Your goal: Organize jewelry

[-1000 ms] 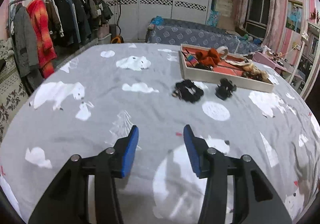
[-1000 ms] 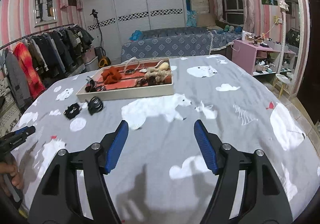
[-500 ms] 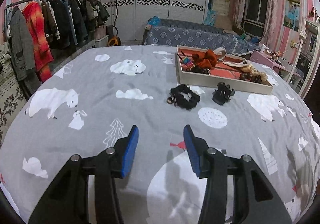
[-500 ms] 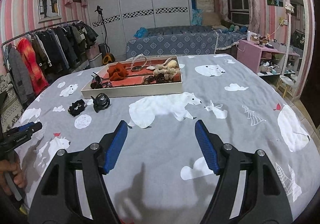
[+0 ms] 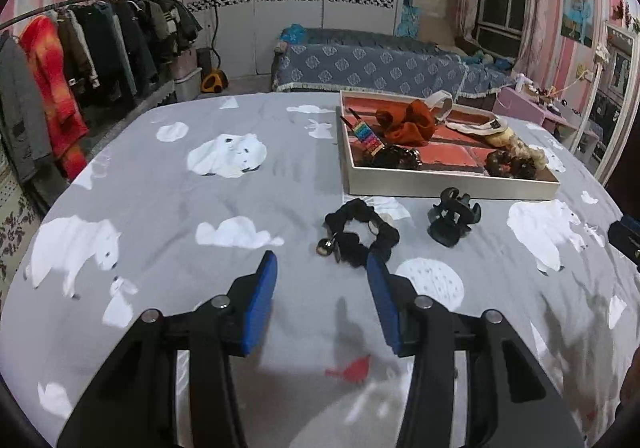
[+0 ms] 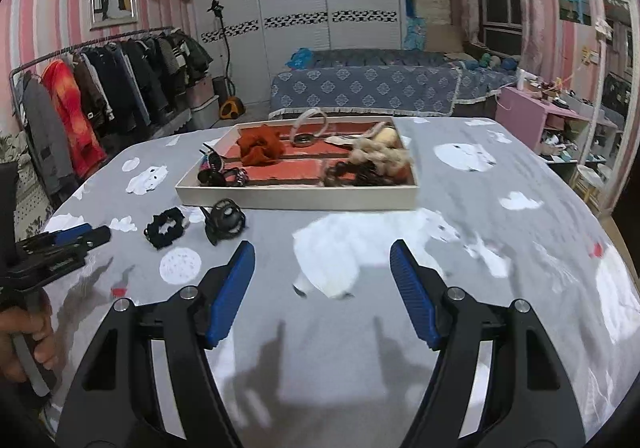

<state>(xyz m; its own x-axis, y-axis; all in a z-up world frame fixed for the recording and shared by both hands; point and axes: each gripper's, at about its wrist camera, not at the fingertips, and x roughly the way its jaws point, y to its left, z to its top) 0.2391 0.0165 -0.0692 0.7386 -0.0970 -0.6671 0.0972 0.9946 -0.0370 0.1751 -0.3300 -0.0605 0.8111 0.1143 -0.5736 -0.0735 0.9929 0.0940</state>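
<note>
the left tongs (image 5: 322,268) hung over the grey bear-print bed (image 5: 168,208) with their blue pads apart and nothing between them, the black scrunchie (image 5: 360,234) lying just beyond the tips and slightly toward the right pad. the black claw clip (image 5: 454,217) sat near it on the same cover, and both lay just in front of the tray (image 5: 452,190), whose red floor already held an orange scrunchie (image 5: 406,122), a rainbow clip (image 5: 368,138), a headband (image 5: 438,102), dark hair ties and a pale fluffy piece. the right tongs (image 6: 322,260) also stood wide apart and empty, over a white bear print, well off from the clip and further from the tray. the step in hand looked like a reach for the scrunchie, so a good approach would have shifted the left tongs a touch to the right to centre the soft ring, dipped the tips to the cover, and closed on one side of the ring, not across the hole. the small metal bead at its near edge could have slipped from the pads, and the loose cover might have bunched up with it. the tray's near wall stood between the loose pieces and the red floor, so anything carried would have needed lifting over it. the clip was close enough to be knocked. the clothes rack (image 5: 80,48), second bed (image 5: 372,64) and pink shelf (image 6: 532,108) stood well clear.
</note>
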